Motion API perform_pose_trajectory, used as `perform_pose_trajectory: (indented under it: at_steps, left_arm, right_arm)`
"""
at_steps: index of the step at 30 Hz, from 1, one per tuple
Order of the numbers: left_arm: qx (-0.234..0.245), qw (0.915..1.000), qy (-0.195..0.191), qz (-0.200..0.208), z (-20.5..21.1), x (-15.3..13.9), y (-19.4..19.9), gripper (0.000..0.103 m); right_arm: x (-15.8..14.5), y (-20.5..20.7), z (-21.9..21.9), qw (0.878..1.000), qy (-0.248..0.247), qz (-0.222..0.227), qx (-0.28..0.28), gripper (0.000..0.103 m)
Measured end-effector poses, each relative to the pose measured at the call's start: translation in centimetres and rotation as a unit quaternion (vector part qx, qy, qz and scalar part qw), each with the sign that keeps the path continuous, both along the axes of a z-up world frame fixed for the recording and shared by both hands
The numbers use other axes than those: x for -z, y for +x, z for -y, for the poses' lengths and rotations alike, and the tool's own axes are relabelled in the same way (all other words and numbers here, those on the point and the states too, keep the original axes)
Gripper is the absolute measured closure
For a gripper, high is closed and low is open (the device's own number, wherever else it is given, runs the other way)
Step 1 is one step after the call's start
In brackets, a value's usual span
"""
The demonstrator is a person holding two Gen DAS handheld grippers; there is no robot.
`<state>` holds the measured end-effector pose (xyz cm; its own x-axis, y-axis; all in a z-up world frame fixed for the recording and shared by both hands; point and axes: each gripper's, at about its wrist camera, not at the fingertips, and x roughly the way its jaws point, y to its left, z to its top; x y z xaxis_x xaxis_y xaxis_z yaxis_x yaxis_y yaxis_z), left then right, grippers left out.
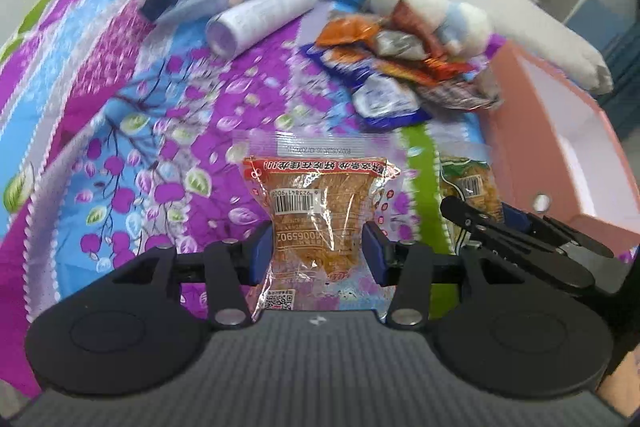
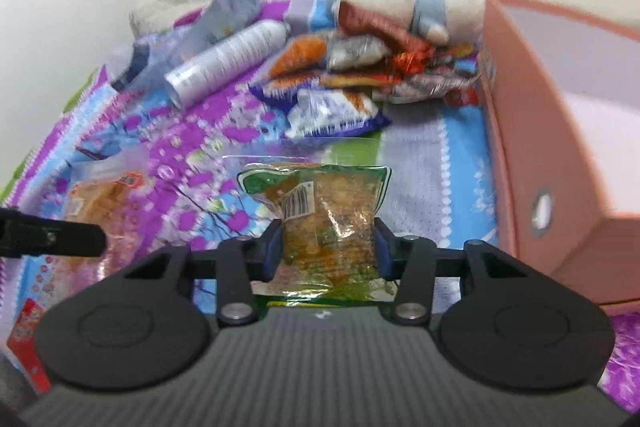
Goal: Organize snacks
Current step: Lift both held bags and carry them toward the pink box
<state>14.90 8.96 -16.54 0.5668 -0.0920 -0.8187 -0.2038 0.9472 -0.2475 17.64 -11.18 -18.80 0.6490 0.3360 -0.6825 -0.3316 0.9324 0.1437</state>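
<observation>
Left hand-held gripper (image 1: 319, 254) grasping red-labelled snack pack (image 1: 316, 215), right hand-held gripper (image 2: 329, 251) — green-labelled pack (image 2: 320, 211).

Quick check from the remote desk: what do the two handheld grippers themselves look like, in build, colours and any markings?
Both look alike. The left gripper and right gripper are matte black, with angular linkage arms joined by silver rivets, two round black discs at the base, and blue pads on the fingers. Behind sits a grey ribbed body bearing a small white logo. No cables or sleeves show.

Floral bedspread (image 1: 120, 99) under snack pile (image 1: 400, 67)
</observation>
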Motion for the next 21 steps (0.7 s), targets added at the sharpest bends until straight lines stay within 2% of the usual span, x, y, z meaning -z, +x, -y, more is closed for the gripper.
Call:
perform_pose_trajectory:
  at_steps: [5, 11, 17, 21]
  left_arm:
    - [0.018, 0.9994, 0.006, 0.027, 1.4, -3.1, -0.8, 0.049]
    - [0.034, 0.9980, 0.008, 0.052, 3.0, -5.9, -1.5, 0.049]
    - [0.058, 0.9944, 0.022, 0.085, 4.9, -8.9, -2.0, 0.049]
    - [0.078, 0.9922, 0.015, 0.097, 6.8, -10.4, -2.0, 0.049]
  right_arm:
    - [-3.9, -2.1, 1.3, 0.999, 0.028, 0.024, 0.012, 0.055]
    - [-8.6, -4.9, 3.1, 0.997, 0.033, 0.066, 0.022, 0.055]
    - [-11.9, -6.7, 5.9, 0.994, 0.036, 0.094, 0.042, 0.055]
    - [-13.5, -7.5, 7.6, 0.992, 0.032, 0.108, 0.059, 0.055]
